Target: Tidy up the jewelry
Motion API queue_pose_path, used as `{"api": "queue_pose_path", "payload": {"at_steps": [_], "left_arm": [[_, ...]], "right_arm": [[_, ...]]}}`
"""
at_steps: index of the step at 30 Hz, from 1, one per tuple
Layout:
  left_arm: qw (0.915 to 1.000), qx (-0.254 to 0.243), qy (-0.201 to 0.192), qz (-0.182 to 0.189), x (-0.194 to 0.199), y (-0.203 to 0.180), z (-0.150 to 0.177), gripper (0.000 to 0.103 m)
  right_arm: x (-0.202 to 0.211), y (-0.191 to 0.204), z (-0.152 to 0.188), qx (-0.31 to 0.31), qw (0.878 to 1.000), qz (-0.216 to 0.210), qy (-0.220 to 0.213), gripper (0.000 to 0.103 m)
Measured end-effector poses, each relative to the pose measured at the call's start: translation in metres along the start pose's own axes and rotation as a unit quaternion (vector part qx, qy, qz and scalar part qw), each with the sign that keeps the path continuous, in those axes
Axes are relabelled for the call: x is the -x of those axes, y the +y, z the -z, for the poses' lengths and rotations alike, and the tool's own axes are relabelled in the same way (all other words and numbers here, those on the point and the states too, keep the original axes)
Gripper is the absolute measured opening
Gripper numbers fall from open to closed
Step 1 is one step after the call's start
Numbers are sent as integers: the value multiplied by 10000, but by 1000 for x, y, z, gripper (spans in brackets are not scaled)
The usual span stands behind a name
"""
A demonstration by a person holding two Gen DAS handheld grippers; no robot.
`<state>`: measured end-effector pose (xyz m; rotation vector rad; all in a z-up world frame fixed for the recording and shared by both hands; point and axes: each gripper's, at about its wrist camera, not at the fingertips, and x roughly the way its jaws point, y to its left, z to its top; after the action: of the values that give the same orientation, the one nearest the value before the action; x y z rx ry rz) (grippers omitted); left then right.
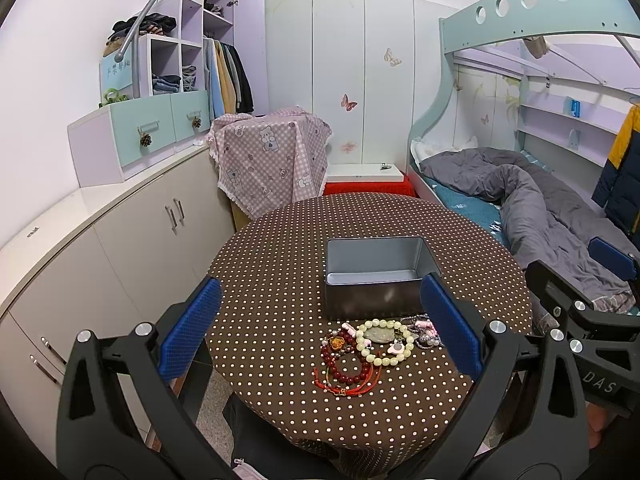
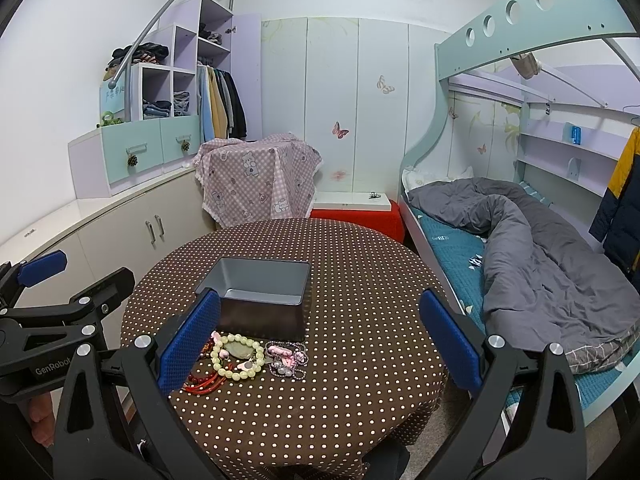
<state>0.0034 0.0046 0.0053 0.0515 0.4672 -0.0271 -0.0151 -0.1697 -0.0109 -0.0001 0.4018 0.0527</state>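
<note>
Jewelry (image 1: 372,350), tangled heap at lower centre before the empty tin (image 1: 376,276); left gripper (image 1: 320,330) and right gripper (image 2: 318,334) spread, unladen; lifting one strand risks dragging neighbours.

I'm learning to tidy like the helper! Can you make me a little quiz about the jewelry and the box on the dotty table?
1. True or false: the metal box is empty.
2. Which bracelet lies nearest the box: A dark red, B pale green?
3. Is the left tool or the right tool holding anything?

Key: 1 true. 2 B. 3 Neither; both are open above the table.
</note>
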Motion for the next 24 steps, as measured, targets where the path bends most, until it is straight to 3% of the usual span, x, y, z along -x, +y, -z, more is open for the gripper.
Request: {"api": "queue_pose_path", "payload": {"at_steps": [10,24], "left_arm": [[9998,16,194,41,-7,1,7,97],[9949,66,1009,42,-44,7,31,97]], "right_arm": [[-11,2,6,-13,9998,14,221,95],[-52,4,32,-5,9952,-23,980,95]]}}
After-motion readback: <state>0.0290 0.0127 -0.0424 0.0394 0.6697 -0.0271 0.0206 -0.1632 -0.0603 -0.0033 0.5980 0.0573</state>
